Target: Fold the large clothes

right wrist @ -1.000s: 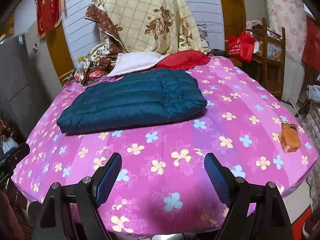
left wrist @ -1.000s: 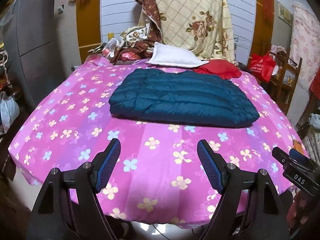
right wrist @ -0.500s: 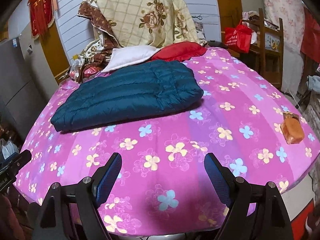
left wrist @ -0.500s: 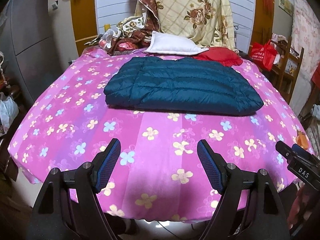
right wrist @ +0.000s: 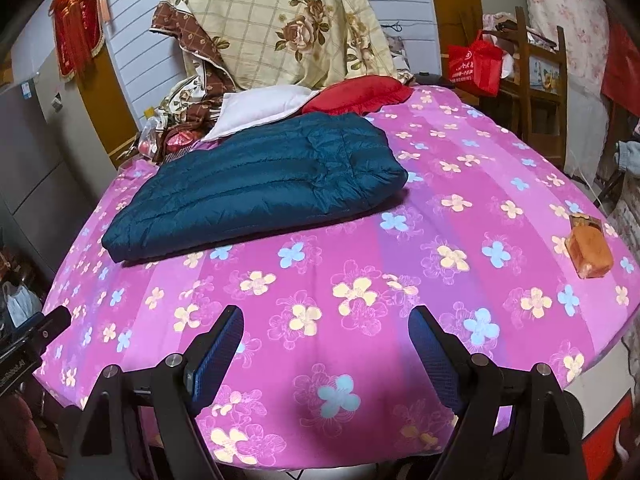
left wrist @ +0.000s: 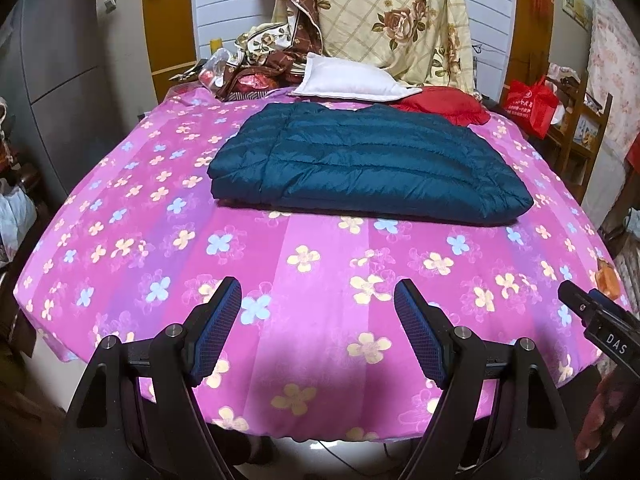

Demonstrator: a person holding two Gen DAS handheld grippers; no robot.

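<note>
A dark teal quilted down jacket (left wrist: 368,164) lies folded flat on the pink flowered bed cover (left wrist: 320,272), toward the far middle; it also shows in the right wrist view (right wrist: 260,196). My left gripper (left wrist: 318,312) is open and empty, held above the near edge of the bed, well short of the jacket. My right gripper (right wrist: 326,340) is open and empty, also over the near edge. The tip of the right gripper (left wrist: 592,320) shows at the right of the left wrist view.
A white pillow (left wrist: 348,84), a red garment (left wrist: 444,106) and a heap of floral bedding (left wrist: 384,20) lie behind the jacket. An orange packet (right wrist: 590,246) lies near the bed's right edge. A wooden rack with a red bag (right wrist: 474,62) stands at the right.
Both grippers have risen and tilted, so the bed and jacket sit lower and nearer in view. The jacket has not moved. Both grippers stay open.
</note>
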